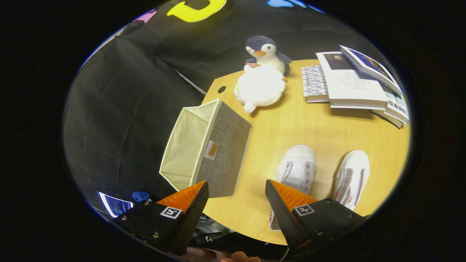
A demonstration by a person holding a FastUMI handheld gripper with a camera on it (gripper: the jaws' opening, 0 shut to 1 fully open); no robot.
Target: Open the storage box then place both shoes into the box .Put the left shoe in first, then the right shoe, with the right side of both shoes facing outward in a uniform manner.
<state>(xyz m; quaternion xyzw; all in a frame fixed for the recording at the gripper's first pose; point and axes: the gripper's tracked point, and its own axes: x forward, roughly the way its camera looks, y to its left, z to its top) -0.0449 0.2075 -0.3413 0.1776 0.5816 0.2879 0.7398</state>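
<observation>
With the storage box [205, 145] apparently open already, your gripper [236, 196] hangs above the table, fingers apart and empty, so reach next for the left shoe [296, 167].

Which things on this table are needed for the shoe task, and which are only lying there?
Needed: storage box, already open; two white shoes, both on the table; gripper, fingers open, holding nothing.

Lying about: penguin plush, white plush, books.
</observation>
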